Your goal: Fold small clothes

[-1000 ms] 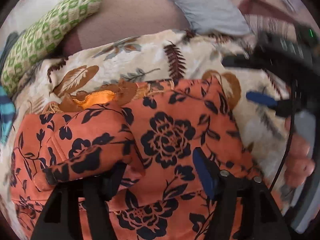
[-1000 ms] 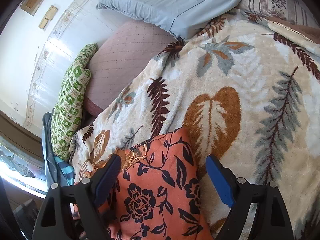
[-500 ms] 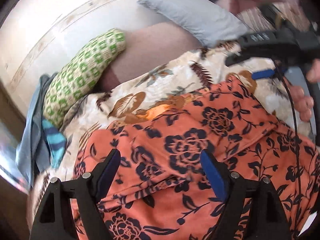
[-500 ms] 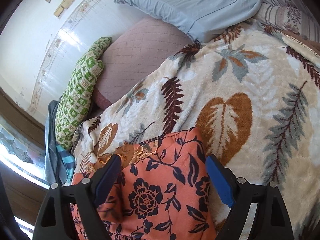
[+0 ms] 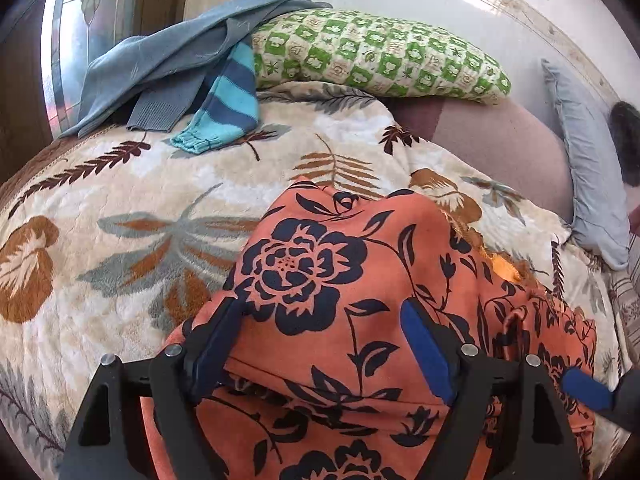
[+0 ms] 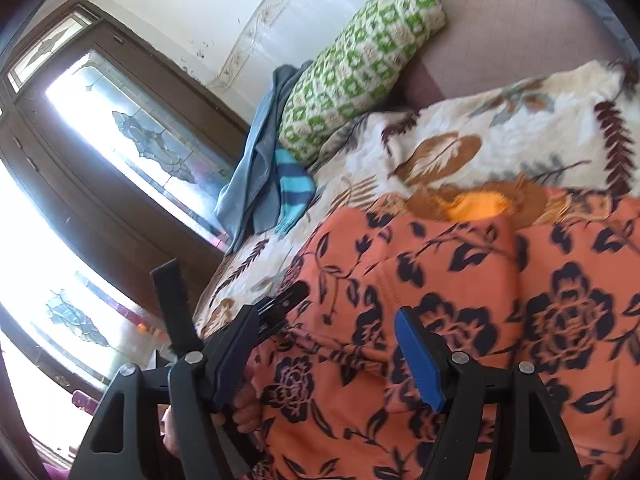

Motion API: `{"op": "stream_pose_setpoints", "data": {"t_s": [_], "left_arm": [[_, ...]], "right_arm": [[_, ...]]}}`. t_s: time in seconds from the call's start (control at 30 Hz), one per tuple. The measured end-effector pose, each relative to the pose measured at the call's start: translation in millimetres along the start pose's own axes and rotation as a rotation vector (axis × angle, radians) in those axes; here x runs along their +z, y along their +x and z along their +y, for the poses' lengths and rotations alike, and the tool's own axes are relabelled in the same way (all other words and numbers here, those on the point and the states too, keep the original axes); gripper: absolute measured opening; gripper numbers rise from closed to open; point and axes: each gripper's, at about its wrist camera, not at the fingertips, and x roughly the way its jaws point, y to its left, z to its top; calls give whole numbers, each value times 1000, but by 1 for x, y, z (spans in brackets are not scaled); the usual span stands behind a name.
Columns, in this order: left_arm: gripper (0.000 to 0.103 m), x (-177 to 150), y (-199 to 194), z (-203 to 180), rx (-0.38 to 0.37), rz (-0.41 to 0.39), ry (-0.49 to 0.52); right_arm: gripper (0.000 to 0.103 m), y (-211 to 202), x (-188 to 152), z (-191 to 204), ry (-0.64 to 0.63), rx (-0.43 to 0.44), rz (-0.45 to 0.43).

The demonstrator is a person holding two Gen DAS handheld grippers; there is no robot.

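We judge the folding only begun: the orange top (image 5: 340,280) lies bunched on the bed (image 5: 100,208), our left gripper (image 5: 320,340) wide open over it, our right gripper (image 6: 332,344) closing with cloth between its jaws, and the sweaters (image 5: 180,64) at 11 o'clock wait.

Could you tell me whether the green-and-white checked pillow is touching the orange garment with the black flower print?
Apart. In the left wrist view the green-and-white checked pillow lies far behind the orange flower-print garment, with bare leaf-patterned blanket between them.
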Motion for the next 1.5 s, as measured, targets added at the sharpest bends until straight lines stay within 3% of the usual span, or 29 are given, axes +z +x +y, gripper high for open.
{"op": "stream_pose_setpoints", "data": {"t_s": [0.07, 0.17, 0.27, 0.3, 0.4, 0.43, 0.53, 0.6, 0.67, 0.73, 0.83, 0.9, 0.97, 1.07, 1.13, 1.33, 1.4, 1.47, 1.5], "left_arm": [[82, -2, -1, -1, 44, 1, 18], [82, -6, 3, -1, 73, 25, 51], [82, -5, 2, 0, 66, 17, 61], [82, -4, 1, 1, 60, 13, 57], [82, -3, -4, 2, 55, -7, 56], [82, -3, -6, 2, 56, -18, 58], [82, -1, -11, -1, 52, -51, 77], [82, -2, -13, -6, 59, -69, 99], [82, -3, -12, -11, 66, -72, 128], [82, -4, -10, -14, 77, -67, 147], [82, -3, -6, -12, 78, -51, 152], [82, -3, 1, -10, 80, -15, 151], [82, -5, 9, -10, 82, 30, 157], [82, -8, 11, -15, 100, 40, 197], [82, -7, 10, -15, 97, 44, 194], [82, 2, -10, -8, 56, -48, 146], [82, 0, -1, -11, 80, -14, 178], [82, -5, 16, -12, 109, 70, 202], [82, -7, 19, -13, 126, 78, 219]], "right_arm": [[73, 20, -7, 0, 35, 12, 44], [73, 40, -13, -11, 83, -85, 98], [59, 24, -7, -27, 125, -186, 43], [59, 10, -2, -33, 125, -263, -7], [59, -33, 12, -59, 148, -622, -130], [60, -49, 14, -69, 185, -679, -173], [61, -94, 16, -83, 270, -676, -296], [61, -109, 17, -74, 220, -717, -370], [62, -110, 19, -61, 158, -645, -395], [62, -94, 25, -44, 79, -576, -356], [62, -60, 24, -42, 43, -500, -207], [62, -42, 21, -58, 110, -514, -117], [62, -38, 16, -82, 204, -593, -70], [47, -54, 15, -109, 296, -673, -87], [37, -59, 16, -110, 272, -749, -101], [37, -61, 18, -79, 110, -745, -180], [37, -49, 18, -84, 119, -727, -118], [37, -34, 15, -104, 192, -717, -26], [37, -37, 15, -102, 183, -717, -46]]}}
